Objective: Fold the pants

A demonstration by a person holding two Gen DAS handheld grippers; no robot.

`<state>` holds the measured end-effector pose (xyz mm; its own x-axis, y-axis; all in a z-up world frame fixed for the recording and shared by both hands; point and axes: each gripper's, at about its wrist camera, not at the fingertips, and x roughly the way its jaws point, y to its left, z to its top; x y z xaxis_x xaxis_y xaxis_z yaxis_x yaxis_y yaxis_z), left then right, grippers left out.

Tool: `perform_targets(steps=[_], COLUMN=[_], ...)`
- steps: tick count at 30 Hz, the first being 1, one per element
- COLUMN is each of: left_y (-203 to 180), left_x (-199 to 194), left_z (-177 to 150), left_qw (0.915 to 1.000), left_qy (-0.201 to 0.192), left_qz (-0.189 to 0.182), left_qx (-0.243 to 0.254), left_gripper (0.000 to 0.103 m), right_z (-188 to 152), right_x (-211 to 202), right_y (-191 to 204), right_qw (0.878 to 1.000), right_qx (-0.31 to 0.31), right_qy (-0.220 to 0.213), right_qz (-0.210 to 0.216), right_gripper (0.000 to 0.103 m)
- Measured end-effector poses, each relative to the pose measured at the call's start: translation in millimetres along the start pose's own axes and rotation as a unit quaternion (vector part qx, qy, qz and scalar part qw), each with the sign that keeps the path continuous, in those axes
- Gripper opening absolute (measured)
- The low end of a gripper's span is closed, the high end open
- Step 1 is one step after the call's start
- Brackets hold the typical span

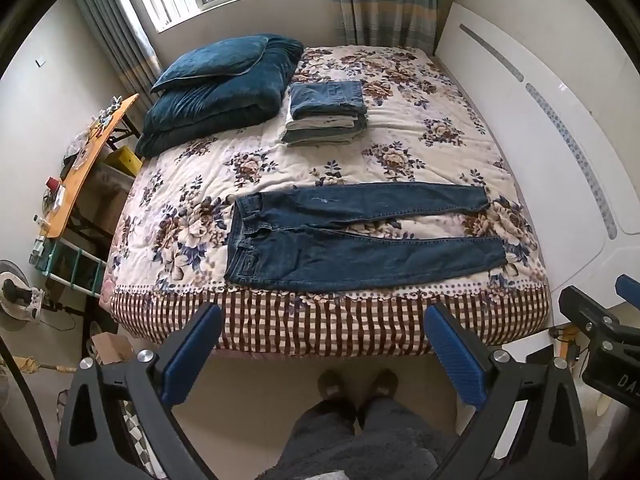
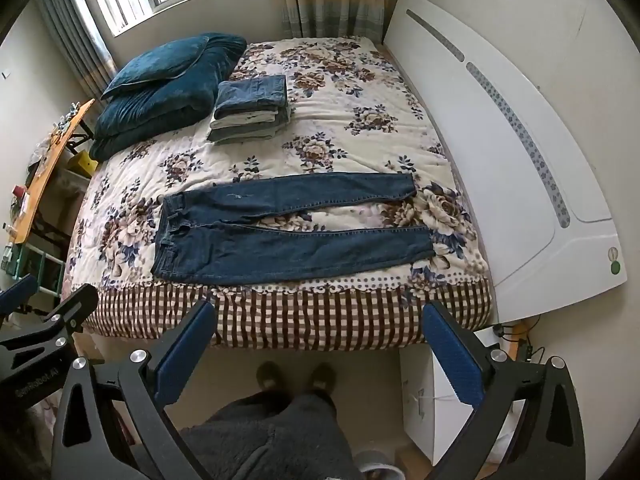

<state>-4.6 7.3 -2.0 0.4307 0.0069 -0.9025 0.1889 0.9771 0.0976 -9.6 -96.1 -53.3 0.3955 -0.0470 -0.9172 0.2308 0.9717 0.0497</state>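
Note:
Dark blue jeans (image 1: 352,236) lie flat and unfolded across the near part of the bed, waistband to the left, both legs stretched to the right; they show again as jeans (image 2: 280,232) in the right wrist view. My left gripper (image 1: 322,316) hangs open above the bed's near edge, well short of the jeans, with nothing between its blue pads (image 1: 192,360). My right gripper (image 2: 320,314) is open too, at the same distance, its pads (image 2: 452,360) bare. Each gripper's body shows at the edge of the other's view.
A stack of folded pants (image 1: 326,112) sits mid-bed beside a teal pillow and quilt (image 1: 224,88). The floral bedspread (image 1: 420,152) covers the bed; a white headboard (image 1: 560,140) stands on the right. A cluttered orange table (image 1: 84,164) stands left. A person's legs and slippers (image 1: 356,388) stand below.

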Motion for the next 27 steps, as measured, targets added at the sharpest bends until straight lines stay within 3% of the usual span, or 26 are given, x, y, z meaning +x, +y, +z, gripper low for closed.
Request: perform_targets(steps=[27], left_y=[-9], left_x=[-3], left_z=[19], left_qw=[0.9999], left_qy=[-0.011], left_qz=[0.004], left_qx=[0.001], left_gripper=[0.103], right_z=[14], right_x=[-4], right_y=[0], right_qw=[1.0], right_qx=[0.004], right_qy=[0.004], right_qz=[0.001], right_gripper=[0.103])
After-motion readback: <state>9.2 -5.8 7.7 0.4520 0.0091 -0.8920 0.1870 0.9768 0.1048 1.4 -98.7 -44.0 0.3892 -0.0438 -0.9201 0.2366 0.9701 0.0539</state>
